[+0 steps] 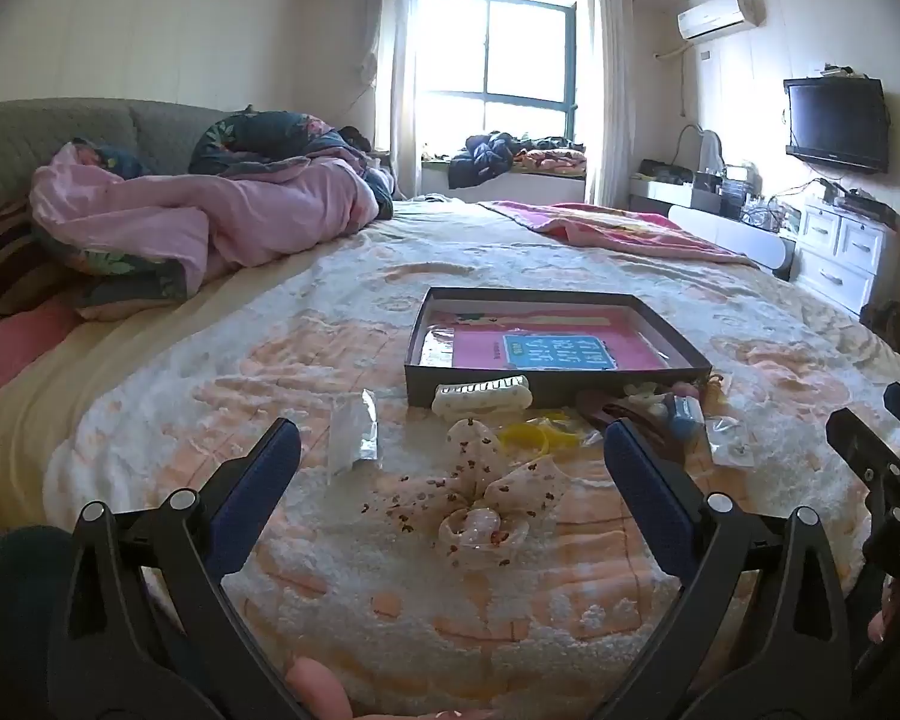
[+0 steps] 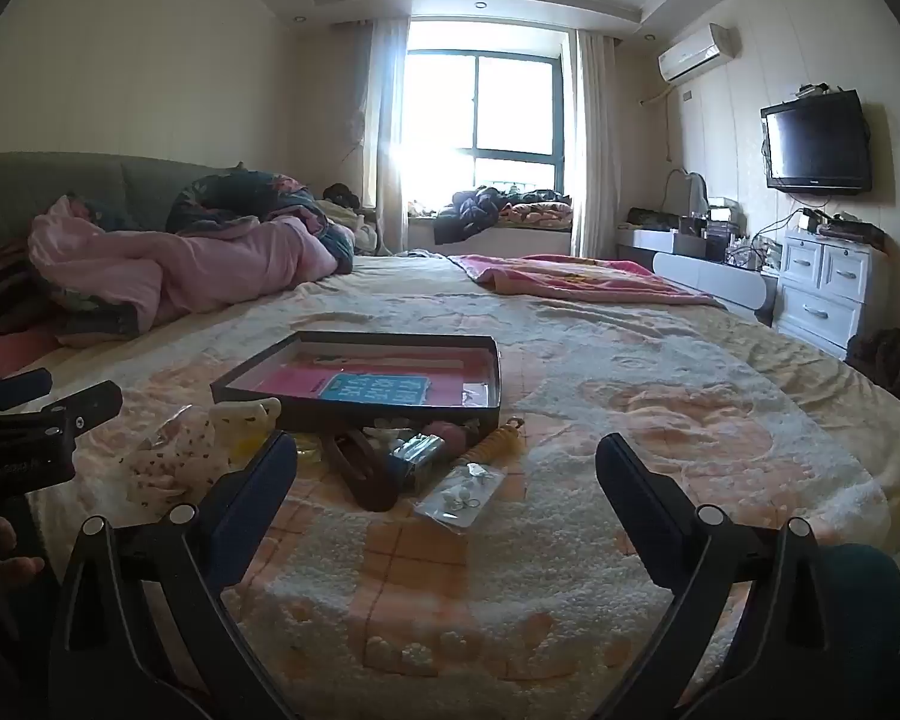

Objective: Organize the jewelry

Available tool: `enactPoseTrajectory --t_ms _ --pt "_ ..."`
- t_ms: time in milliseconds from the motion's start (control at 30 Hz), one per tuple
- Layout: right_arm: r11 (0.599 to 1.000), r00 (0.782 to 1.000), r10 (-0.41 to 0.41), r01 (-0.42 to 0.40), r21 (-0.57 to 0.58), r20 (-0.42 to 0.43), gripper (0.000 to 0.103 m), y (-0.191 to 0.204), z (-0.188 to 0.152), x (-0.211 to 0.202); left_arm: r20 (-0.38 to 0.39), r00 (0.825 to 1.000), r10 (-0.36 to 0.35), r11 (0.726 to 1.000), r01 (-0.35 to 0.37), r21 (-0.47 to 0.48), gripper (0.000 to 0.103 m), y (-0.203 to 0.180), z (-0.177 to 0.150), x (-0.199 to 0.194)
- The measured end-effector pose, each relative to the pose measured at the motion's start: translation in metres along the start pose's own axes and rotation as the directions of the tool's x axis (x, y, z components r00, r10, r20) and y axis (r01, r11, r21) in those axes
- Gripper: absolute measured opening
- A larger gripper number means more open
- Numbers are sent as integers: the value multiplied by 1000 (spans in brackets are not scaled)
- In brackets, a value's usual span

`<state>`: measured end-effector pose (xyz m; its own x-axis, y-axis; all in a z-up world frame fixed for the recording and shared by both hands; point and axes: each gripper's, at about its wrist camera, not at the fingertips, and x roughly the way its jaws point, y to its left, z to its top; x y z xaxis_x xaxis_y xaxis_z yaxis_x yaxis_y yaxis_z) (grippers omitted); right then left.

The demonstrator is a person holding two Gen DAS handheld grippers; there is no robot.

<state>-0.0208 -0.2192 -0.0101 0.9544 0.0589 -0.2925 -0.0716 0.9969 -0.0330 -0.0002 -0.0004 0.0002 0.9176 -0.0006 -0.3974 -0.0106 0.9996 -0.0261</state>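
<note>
A shallow dark box [image 1: 558, 381] [image 2: 390, 414] with a pink and blue lining sits on the bed. In front of it lie a white claw clip [image 1: 483, 399], a dotted fabric bow [image 1: 492, 498] [image 2: 168, 456], yellow bands [image 1: 531, 438], a brown hair clip [image 2: 363, 474], a yellow spiral tie [image 2: 495, 444] and small clear bags [image 1: 354, 435] [image 2: 462, 495]. My left gripper [image 1: 450, 444] is open just above the bow. My right gripper [image 2: 447, 456] is open, near the bag with white pieces. Each gripper shows at the other view's edge.
The items lie on a peach and white fleece bed cover [image 2: 660, 450]. A heap of pink quilts [image 1: 198, 222] lies far left. A pink blanket [image 2: 570, 282] lies at the far side. White drawers [image 2: 822, 294] and a wall TV [image 2: 816, 144] stand right.
</note>
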Motion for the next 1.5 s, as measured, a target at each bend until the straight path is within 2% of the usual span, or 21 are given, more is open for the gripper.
enactPoseTrajectory --t_ms 1500 --pt "1000 1000 8 -8 9 -9 97 2 1 2 2 1000 -6 1000 6 -4 93 0 0 0"
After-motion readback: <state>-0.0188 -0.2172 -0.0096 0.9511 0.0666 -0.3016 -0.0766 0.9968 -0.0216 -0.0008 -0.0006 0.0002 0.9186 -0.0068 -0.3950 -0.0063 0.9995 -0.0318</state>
